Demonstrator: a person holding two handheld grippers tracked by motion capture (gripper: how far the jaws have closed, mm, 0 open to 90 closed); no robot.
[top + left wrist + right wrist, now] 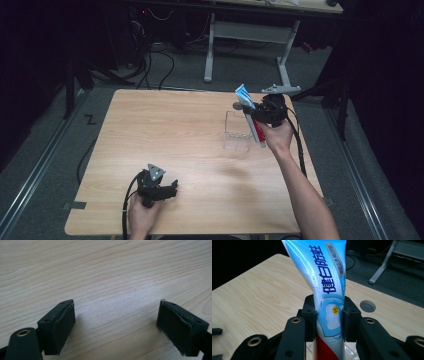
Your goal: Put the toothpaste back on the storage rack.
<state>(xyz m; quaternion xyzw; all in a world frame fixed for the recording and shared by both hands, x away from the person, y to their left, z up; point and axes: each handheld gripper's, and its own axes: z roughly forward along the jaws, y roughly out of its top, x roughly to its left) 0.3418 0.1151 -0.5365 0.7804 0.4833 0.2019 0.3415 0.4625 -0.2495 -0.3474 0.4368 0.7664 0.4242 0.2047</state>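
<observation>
Down at the near edge of the table (pixel 165 125), the left gripper (pixel 167 190) sits low over the wood in the person's left hand (pixel 142 217), cable trailing off the front. In the left gripper view its jaws stand wide apart with bare woodgrain between them, nothing held. The pads (pixel 62 322) hover just above the surface, casting a soft shadow.

Further out on the right side, the right hand (pixel 277 137) lifts the right gripper (pixel 252 112) above the tabletop. It is clamped on a toothpaste tube (pixel 329 297), blue and white with a red band lower down. In the right gripper view the jaws pinch the tube from both sides around its middle, and the tube stands nearly upright, its flat crimped end pointing up. In the high view the tube (pixel 248 112) tilts slightly, hanging over a clear plastic organiser (pixel 236 134) that rests on the table just left of the hand.

Beyond that, a round grey grommet (pixel 367 306) sits in the tabletop near the far edge.
</observation>
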